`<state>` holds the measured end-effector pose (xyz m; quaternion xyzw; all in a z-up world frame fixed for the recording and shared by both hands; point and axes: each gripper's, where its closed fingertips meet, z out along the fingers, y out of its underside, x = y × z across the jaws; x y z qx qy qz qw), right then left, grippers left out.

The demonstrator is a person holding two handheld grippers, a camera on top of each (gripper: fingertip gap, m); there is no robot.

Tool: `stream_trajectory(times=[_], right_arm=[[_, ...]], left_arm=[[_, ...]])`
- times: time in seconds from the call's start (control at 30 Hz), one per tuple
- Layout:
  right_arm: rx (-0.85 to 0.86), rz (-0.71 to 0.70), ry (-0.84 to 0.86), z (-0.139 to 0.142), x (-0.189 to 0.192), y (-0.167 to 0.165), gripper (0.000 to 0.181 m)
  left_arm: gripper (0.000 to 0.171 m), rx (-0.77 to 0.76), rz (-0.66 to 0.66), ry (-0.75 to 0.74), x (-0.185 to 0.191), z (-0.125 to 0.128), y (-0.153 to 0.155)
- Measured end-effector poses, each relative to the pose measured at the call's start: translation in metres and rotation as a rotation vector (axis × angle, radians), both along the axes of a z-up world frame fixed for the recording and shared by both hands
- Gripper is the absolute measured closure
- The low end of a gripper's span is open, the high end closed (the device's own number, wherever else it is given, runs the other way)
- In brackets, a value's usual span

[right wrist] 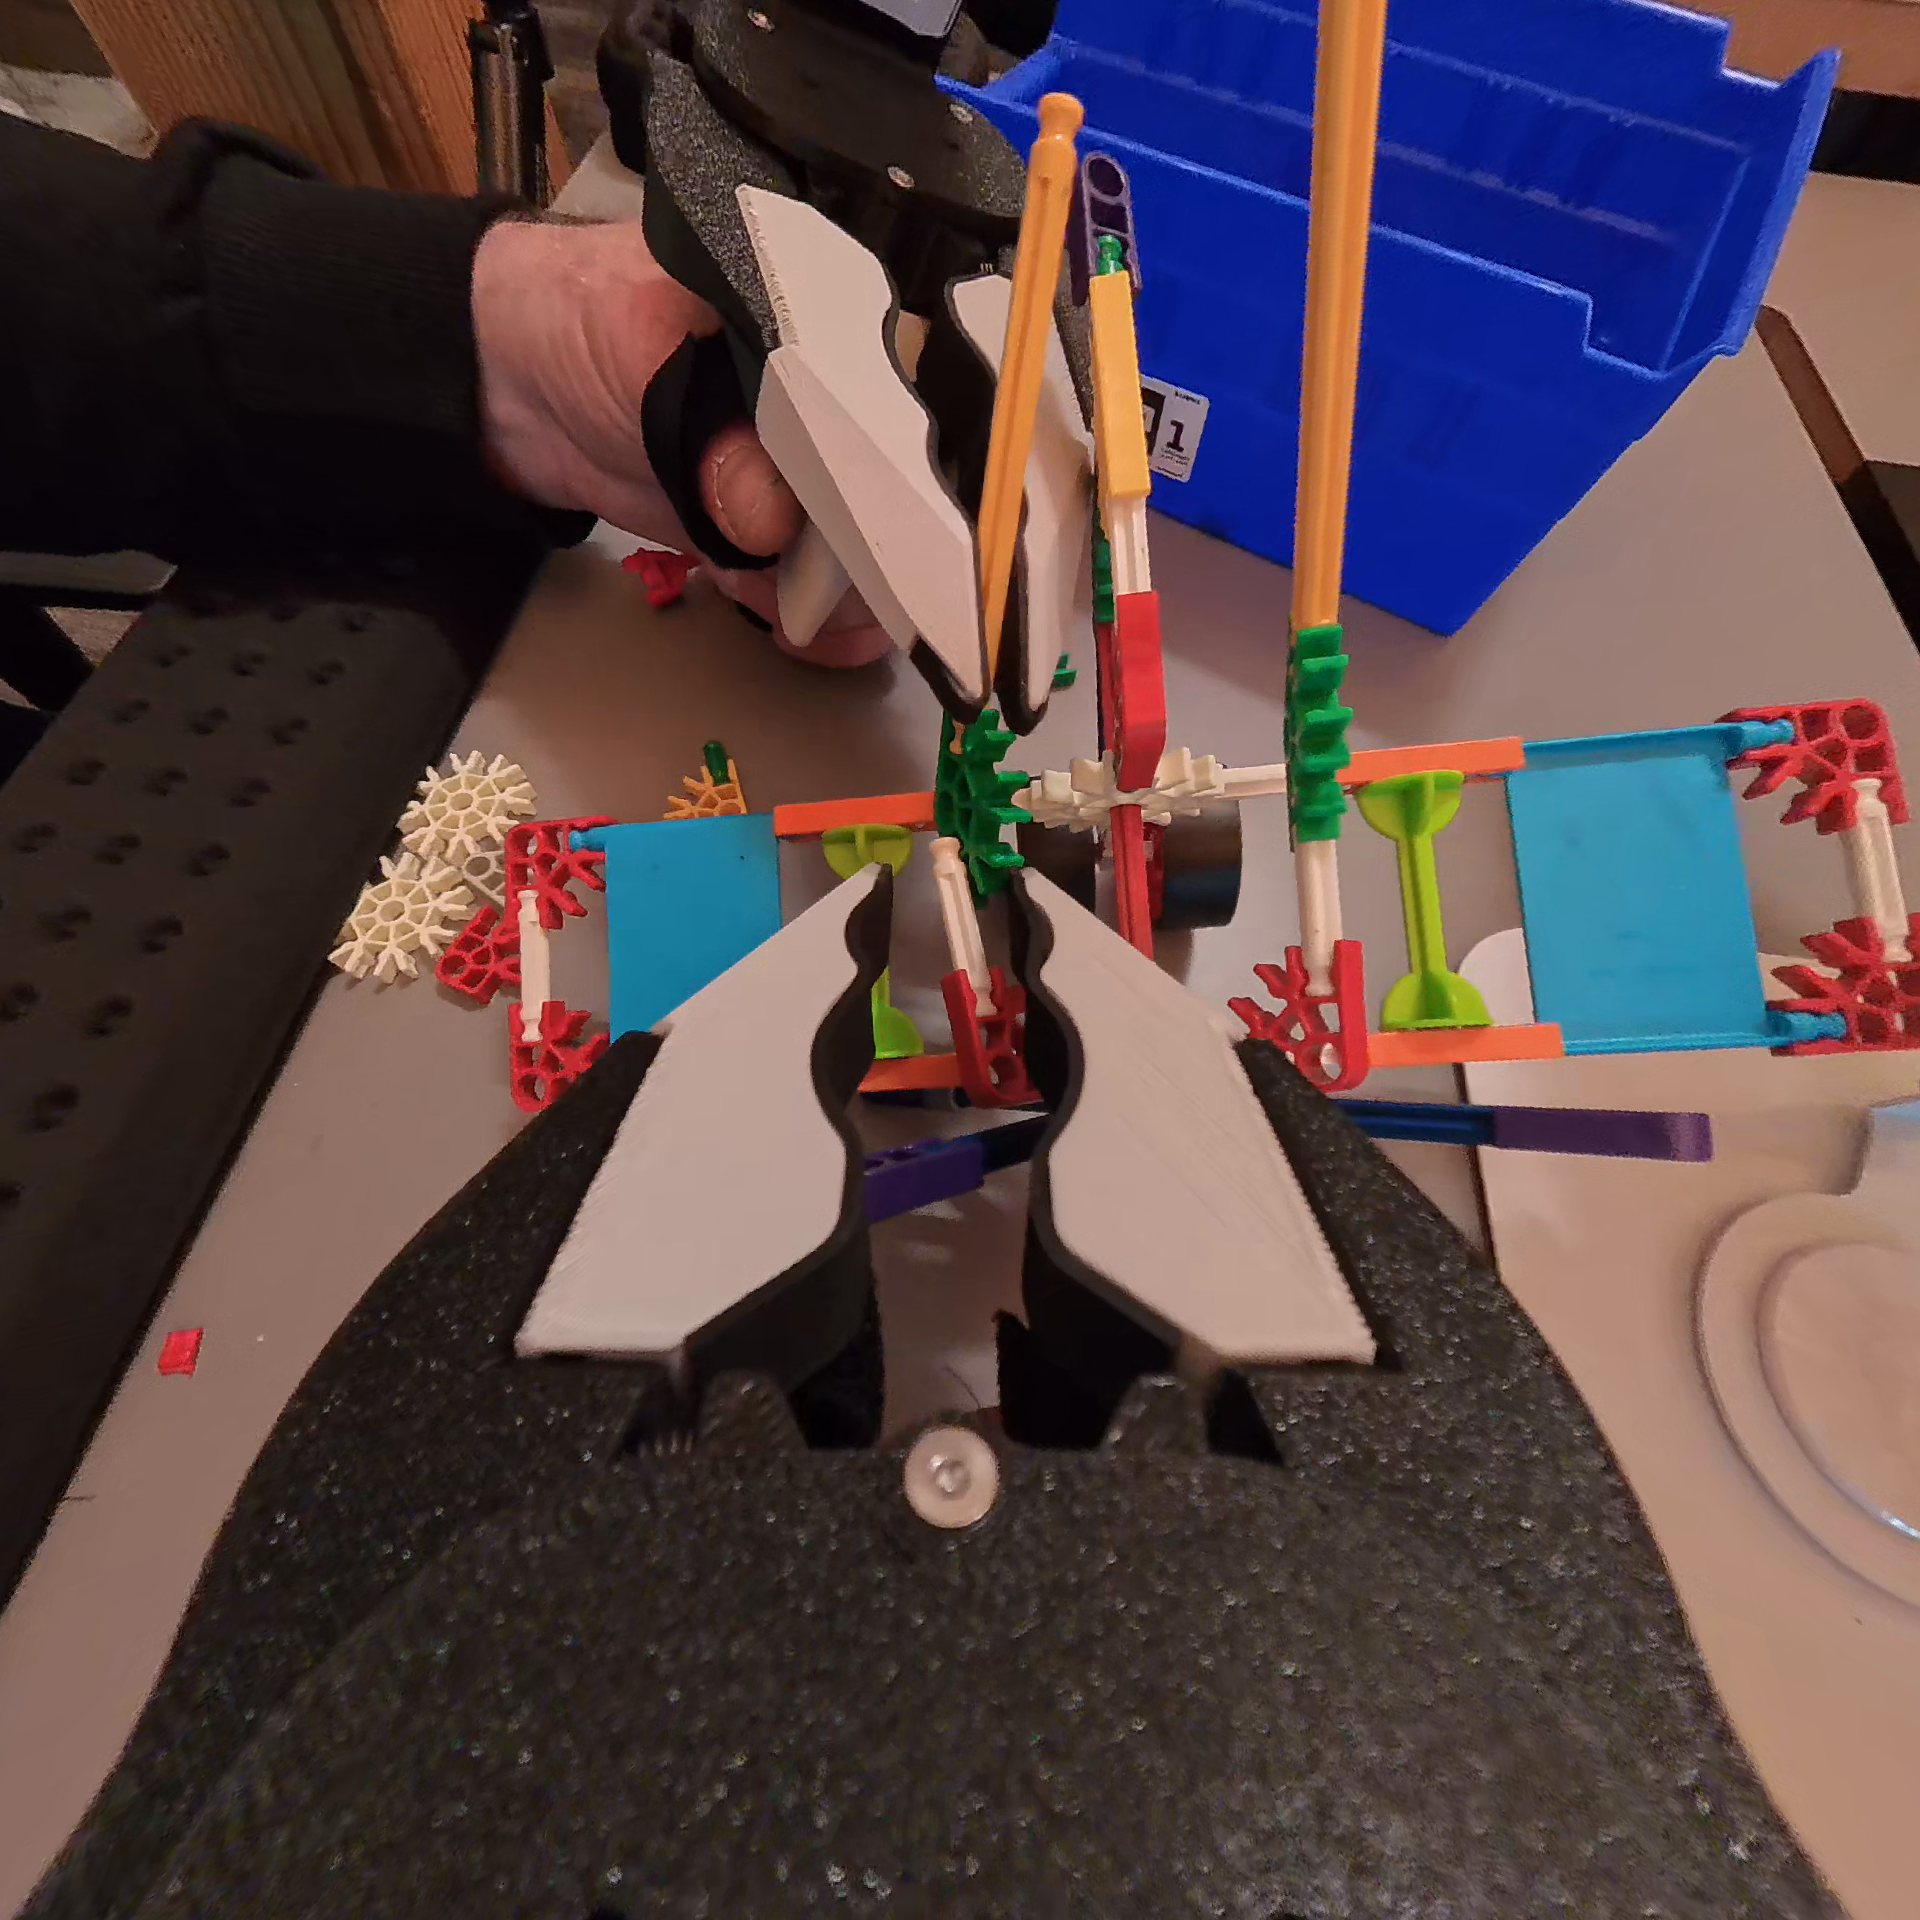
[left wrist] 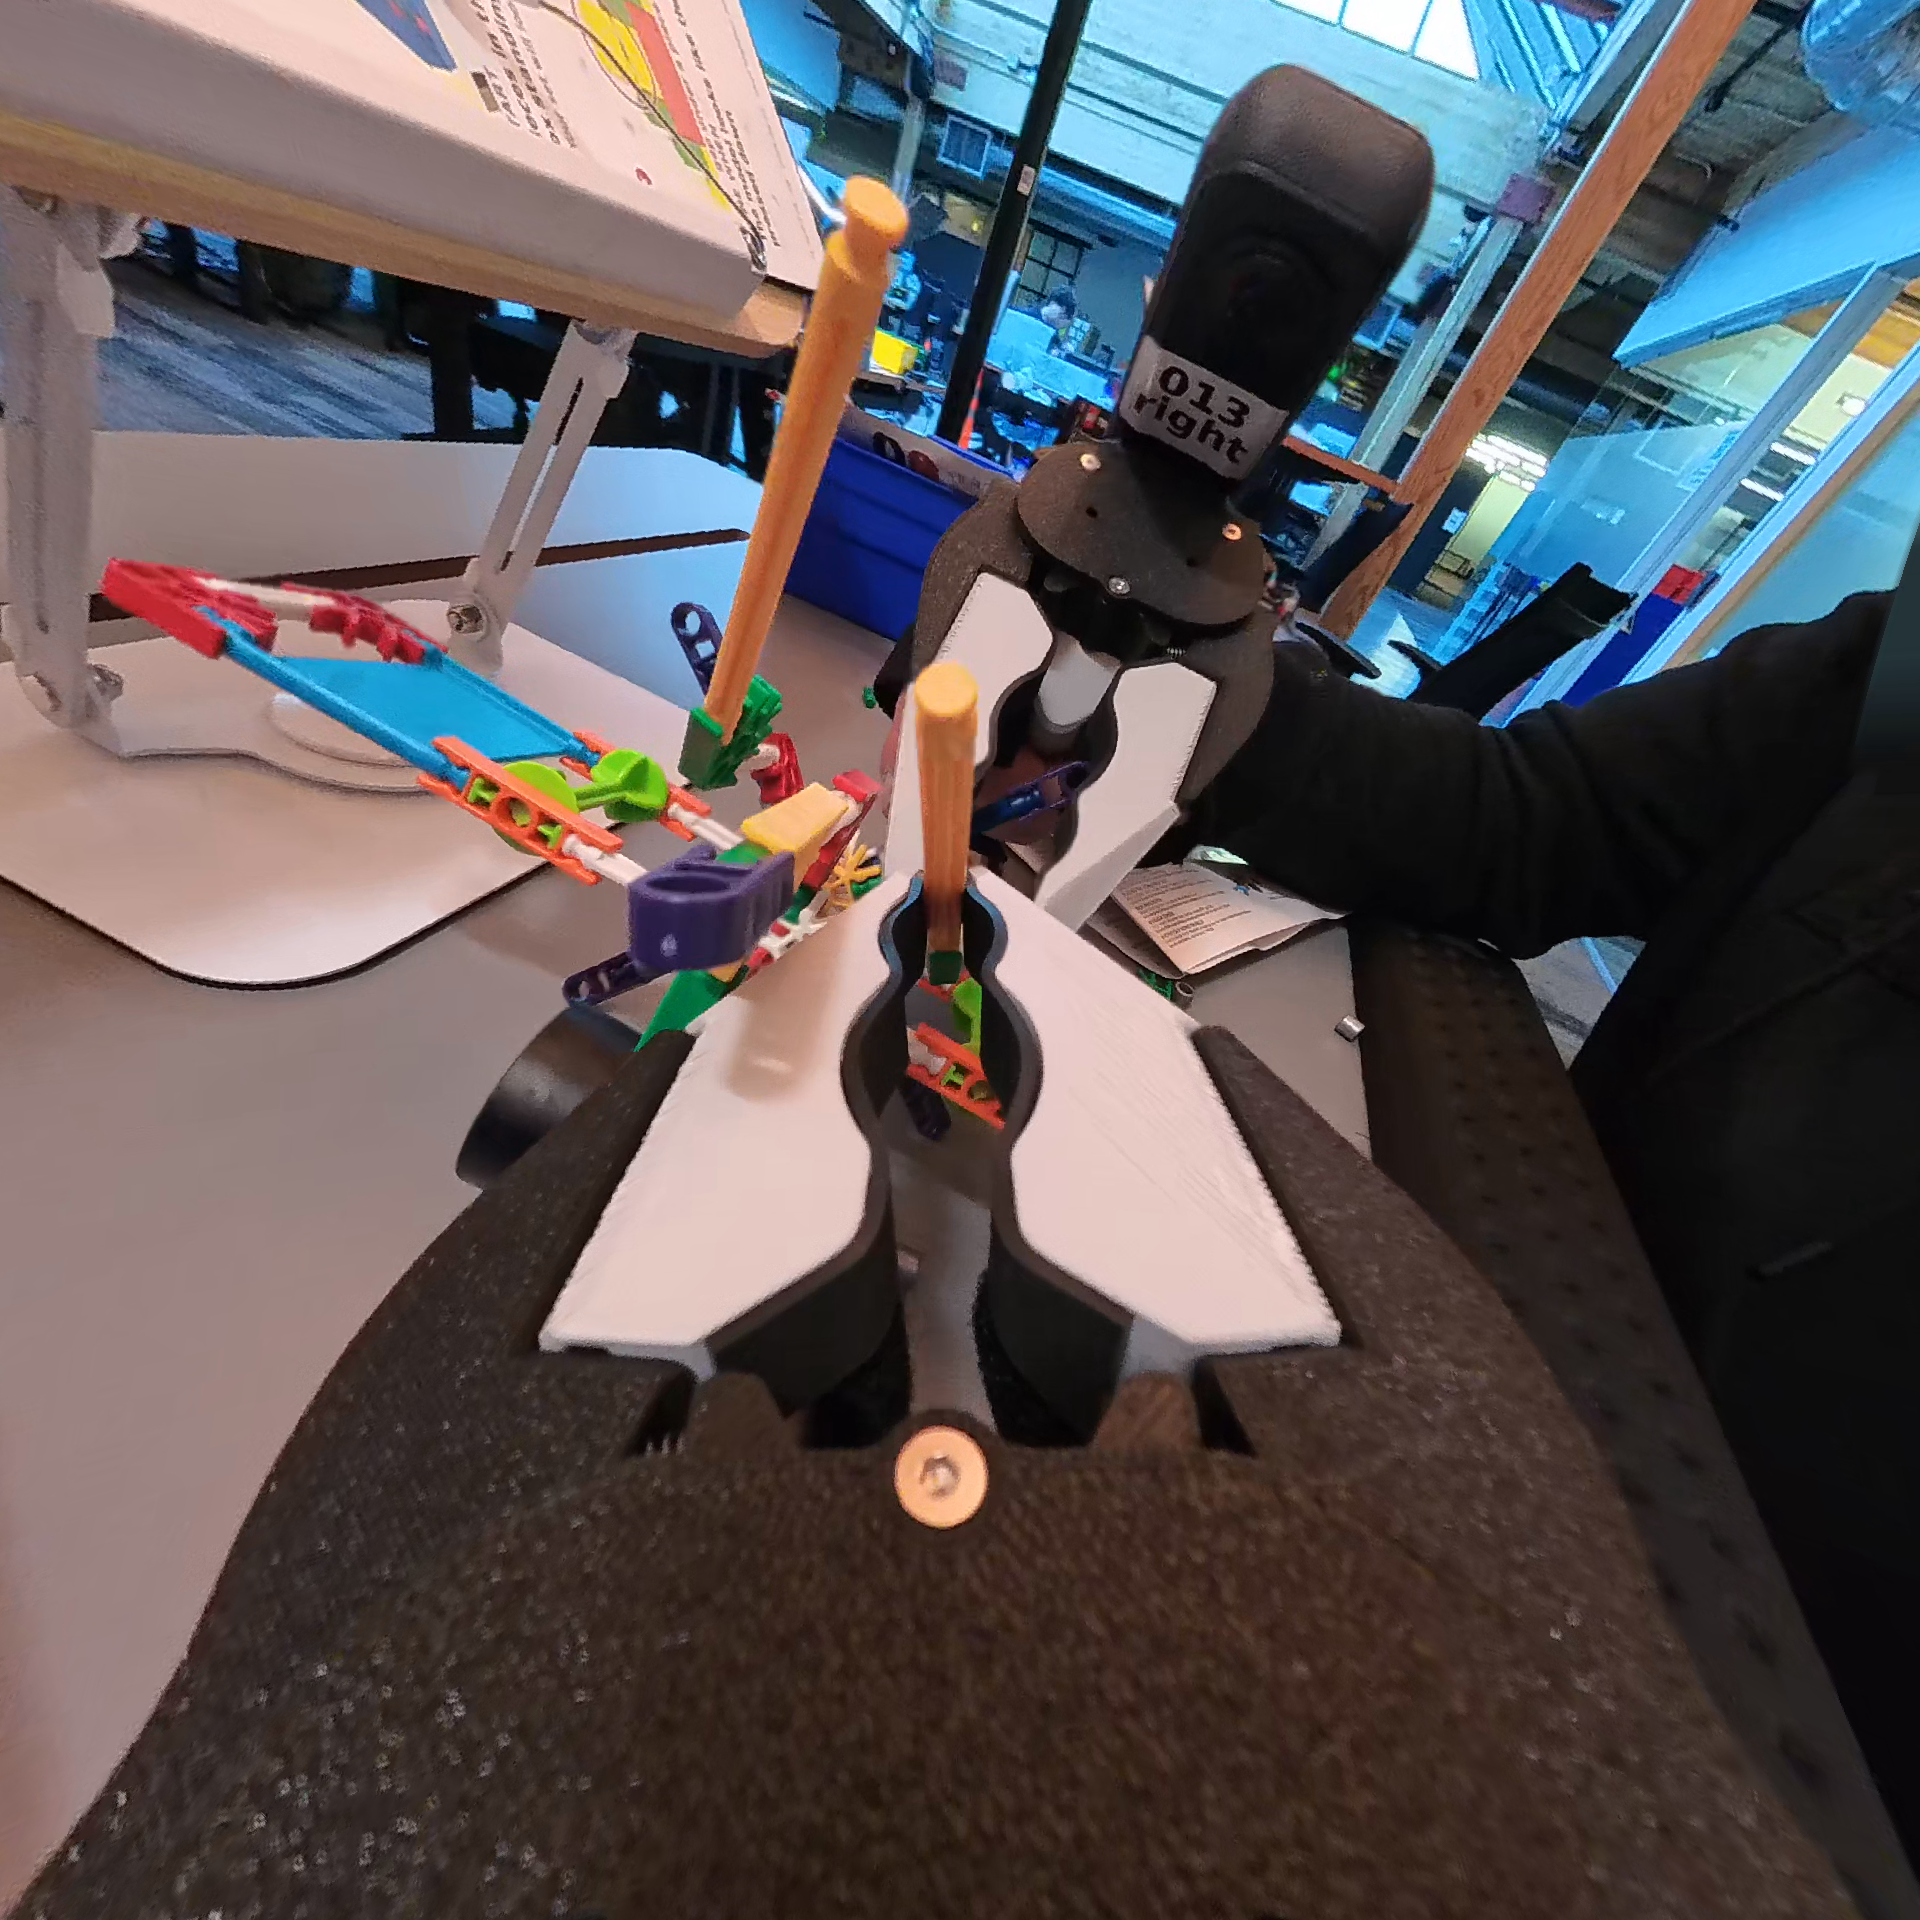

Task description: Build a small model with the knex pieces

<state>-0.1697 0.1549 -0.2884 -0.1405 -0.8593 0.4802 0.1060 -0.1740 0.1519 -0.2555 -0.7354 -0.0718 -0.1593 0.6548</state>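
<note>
Both claws on the toy rod-and-connector model

Our left claw (left wrist: 940,914) is closed on one upright orange rod (left wrist: 943,810); our right claw (right wrist: 951,894), partly open, straddles a white rod (right wrist: 961,914) without clamping it. The model (right wrist: 1143,883) sits mid-counter (right wrist: 1662,582) before the blue bin (right wrist: 1455,312); any sideways pull could pop the rod's joint.

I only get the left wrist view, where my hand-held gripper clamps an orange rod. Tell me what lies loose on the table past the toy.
Observer: White snowflake-shaped pieces lie in a cluster beside the red-cornered end of the toy.
Operator: Now report what the right hand-held gripper is doing.
Observer: The right hand-held gripper is open, with its fingers on either side of a short white rod in the toy, not closed on it.
</note>
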Motion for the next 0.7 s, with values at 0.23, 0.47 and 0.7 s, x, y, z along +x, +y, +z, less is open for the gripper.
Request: stream_trajectory(times=[0.23, 0.47, 0.7], right_arm=[[-0.006, 0.000, -0.002, 0.0009, -0.0002, -0.0001, 0.162], [-0.021, -0.009, 0.010, 0.0049, -0.0027, 0.0019, 0.168], [-0.033, -0.014, 0.019, 0.0063, -0.0045, 0.0010, 0.170]], left_arm=[[0.166, -0.001, -0.005, -0.002, 0.0010, -0.0008, -0.0015], [0.165, 0.028, 0.007, -0.031, 0.0012, 0.0012, -0.0018], [0.161, 0.051, -0.002, -0.049, 0.0042, 0.0040, -0.0039]])
